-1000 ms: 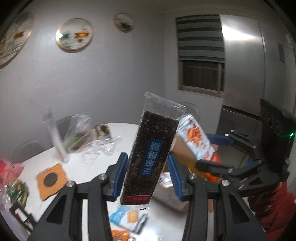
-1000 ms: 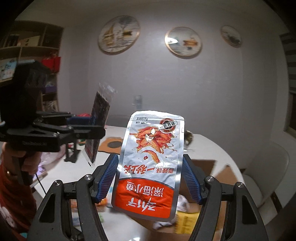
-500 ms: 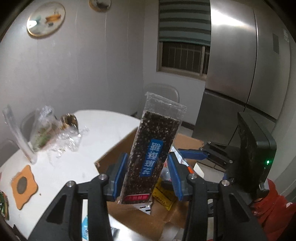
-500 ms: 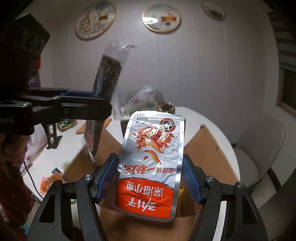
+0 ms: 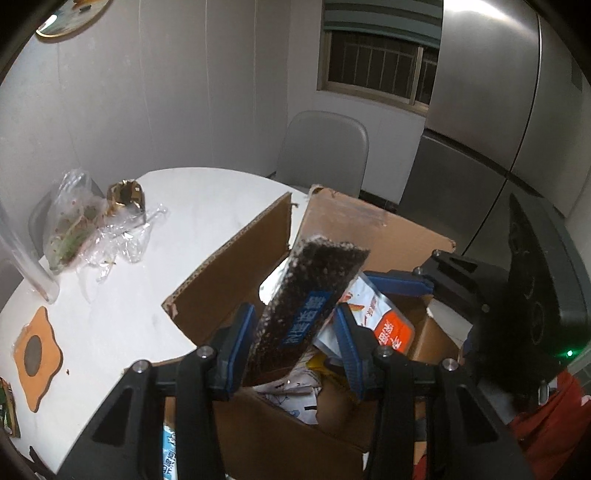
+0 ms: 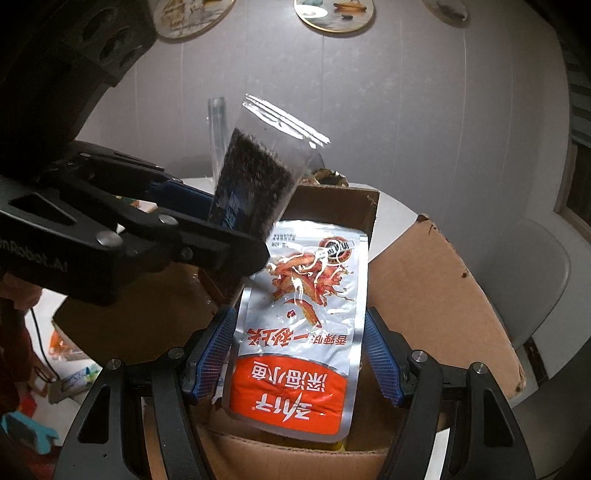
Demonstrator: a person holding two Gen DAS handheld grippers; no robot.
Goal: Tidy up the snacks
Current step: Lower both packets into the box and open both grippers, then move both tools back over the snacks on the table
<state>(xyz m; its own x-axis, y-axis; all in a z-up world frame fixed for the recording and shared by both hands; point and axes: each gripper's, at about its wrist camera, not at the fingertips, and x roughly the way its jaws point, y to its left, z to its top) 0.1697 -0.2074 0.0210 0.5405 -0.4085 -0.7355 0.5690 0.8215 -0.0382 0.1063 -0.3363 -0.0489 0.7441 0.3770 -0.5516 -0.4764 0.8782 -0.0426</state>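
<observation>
Left wrist view only: box interior with loose wrappers, white surface [image 5: 192, 206] at left with an orange coaster [image 5: 35, 354] and clear plastic bags [image 5: 92, 225]. Right wrist view only: pouch's printed face, wall plates [image 6: 334, 14] at top.

Left gripper [image 5: 295, 343] clamps dark seed packet [image 5: 306, 306], long axis tilted, top leaning toward upper right, low over the open cardboard box [image 5: 369, 229].

Right gripper [image 6: 299, 354] clamps silver-orange fish pouch [image 6: 303, 317], long axis roughly vertical in frame, orange end nearest camera, over the box opening.
</observation>
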